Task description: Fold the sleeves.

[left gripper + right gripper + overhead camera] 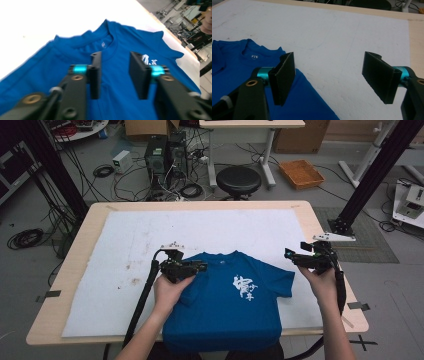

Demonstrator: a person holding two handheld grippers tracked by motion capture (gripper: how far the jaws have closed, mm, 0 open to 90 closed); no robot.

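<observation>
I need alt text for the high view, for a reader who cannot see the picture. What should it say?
A blue short-sleeved T-shirt with white print lies on a white cloth covering a light wooden table, its left sleeve folded inward. The left gripper hovers open over the folded sleeve; the right gripper is open beside the right sleeve.

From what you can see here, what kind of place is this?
Probably a lab or workshop, not a home: computer towers and tangled cables sit on the floor behind the table, and a stool stands nearby.
</observation>
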